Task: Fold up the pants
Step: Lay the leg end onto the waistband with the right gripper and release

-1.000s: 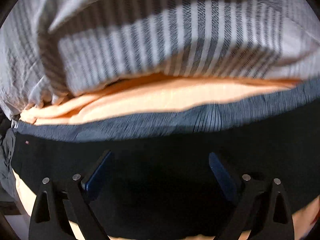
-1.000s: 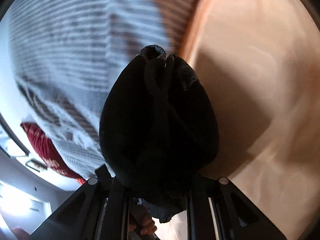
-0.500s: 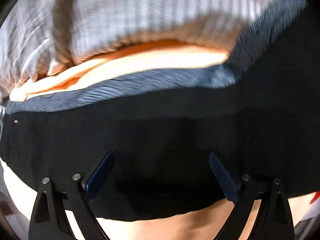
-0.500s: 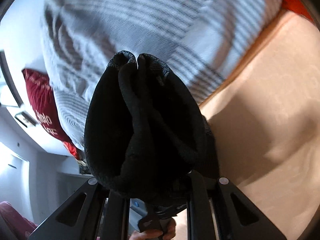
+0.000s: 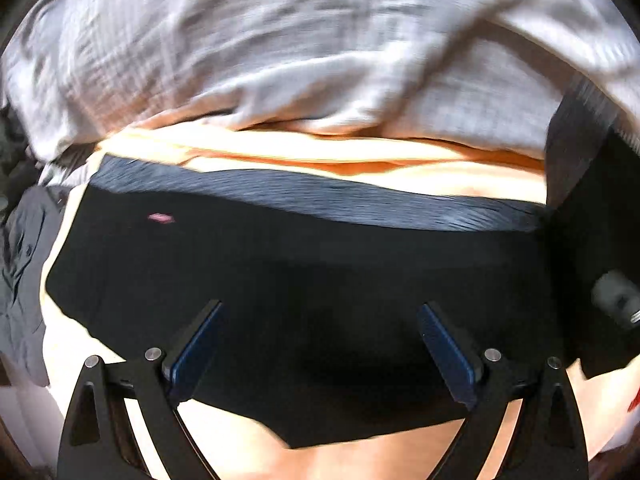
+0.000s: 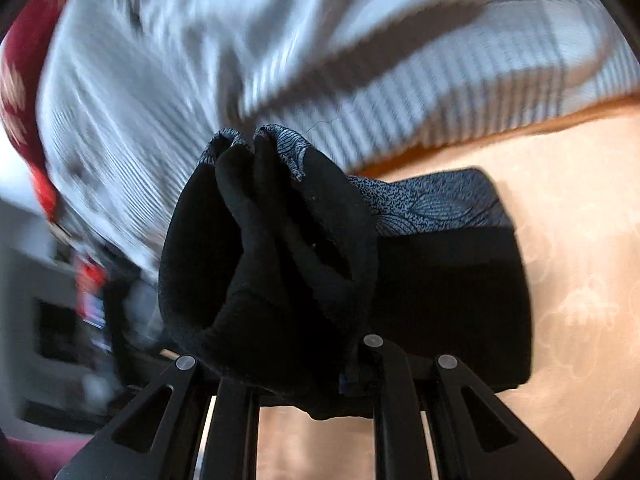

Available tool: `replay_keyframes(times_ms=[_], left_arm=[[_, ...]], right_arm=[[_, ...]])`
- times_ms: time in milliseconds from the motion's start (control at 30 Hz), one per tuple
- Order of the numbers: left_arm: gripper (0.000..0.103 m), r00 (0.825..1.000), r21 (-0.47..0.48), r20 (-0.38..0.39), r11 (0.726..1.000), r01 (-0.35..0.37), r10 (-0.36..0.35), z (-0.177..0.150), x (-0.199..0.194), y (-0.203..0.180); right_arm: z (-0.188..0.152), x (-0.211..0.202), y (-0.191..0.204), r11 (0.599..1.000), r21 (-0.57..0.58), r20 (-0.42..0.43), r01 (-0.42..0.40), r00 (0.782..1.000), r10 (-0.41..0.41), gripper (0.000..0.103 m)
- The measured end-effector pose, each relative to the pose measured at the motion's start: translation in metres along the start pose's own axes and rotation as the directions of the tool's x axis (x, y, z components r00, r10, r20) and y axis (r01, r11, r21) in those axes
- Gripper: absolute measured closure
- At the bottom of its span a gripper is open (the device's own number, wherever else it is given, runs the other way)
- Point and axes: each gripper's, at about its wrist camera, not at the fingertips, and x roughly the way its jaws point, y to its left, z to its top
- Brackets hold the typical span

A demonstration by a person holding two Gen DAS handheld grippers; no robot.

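The black pants [image 5: 304, 264] lie flat across a peach sheet [image 5: 360, 152], their grey patterned waistband [image 5: 320, 196] along the far edge. My left gripper [image 5: 320, 308] hovers over them, open, its blue pads [image 5: 196, 352] wide apart and gripping nothing. At the right edge of the left wrist view a flap of the pants [image 5: 580, 200] stands lifted. In the right wrist view my right gripper [image 6: 304, 344] is shut on a bunched end of the pants [image 6: 272, 264], which hides its fingertips. The remainder of the pants [image 6: 448, 288] trails to the right onto the sheet [image 6: 572, 240].
A rumpled grey striped duvet [image 5: 280, 48] lies beyond the pants. A dark grey garment [image 5: 20, 264] sits at the left edge of the bed. A red pillow [image 6: 24, 80] and blurred dark furniture [image 6: 52, 320] are at the left of the right wrist view.
Both hands have swept sideways over the bed. The right gripper has rolled, still holding the bunched pants, and the flat part of the pants now shows under it. The left gripper stays open.
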Motion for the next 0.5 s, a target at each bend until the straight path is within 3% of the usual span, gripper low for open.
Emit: replay_keyframes(times_ms=[100, 233, 267, 300, 367, 433, 500], left_arm=[[0.007, 1.000, -0.027, -0.008, 1.000, -0.013, 0.013, -0.017, 0.000, 0.013], [0.007, 1.000, -0.046, -0.002, 0.999, -0.029, 0.029, -0.019, 0.004, 0.044], [0.007, 1.000, -0.054, -0.002, 0.998, -0.027, 0.027, -0.018, 0.005, 0.049], [0.007, 1.000, -0.062, -0.001, 0.998, -0.027, 0.027, -0.017, 0.005, 0.054], [0.007, 1.000, -0.072, 0.005, 0.997, -0.028, 0.029, -0.011, 0.012, 0.065], [0.007, 1.000, -0.061, 0.012, 0.998, -0.004, 0.004, -0.007, 0.014, 0.068], [0.007, 0.999, -0.034, 0.010, 0.999, 0.038, -0.038, -0.009, 0.006, 0.060]], right_arm=[[-0.015, 0.040, 0.026, 0.985, -0.082, -0.037, 0.154, 0.987, -0.158, 0.087], [-0.038, 0.074, 0.047, 0.919, -0.181, -0.006, 0.350, 0.934, -0.357, 0.077], [-0.045, 0.081, 0.057, 0.884, -0.229, 0.018, 0.409, 0.909, -0.416, 0.069], [-0.053, 0.088, 0.071, 0.840, -0.294, 0.045, 0.456, 0.884, -0.464, 0.054], [-0.070, 0.096, 0.097, 0.775, -0.401, 0.073, 0.489, 0.860, -0.504, 0.036], [-0.086, 0.092, 0.117, 0.746, -0.476, 0.090, 0.466, 0.869, -0.486, 0.035], [-0.093, 0.082, 0.126, 0.751, -0.506, 0.080, 0.423, 0.890, -0.448, 0.034]])
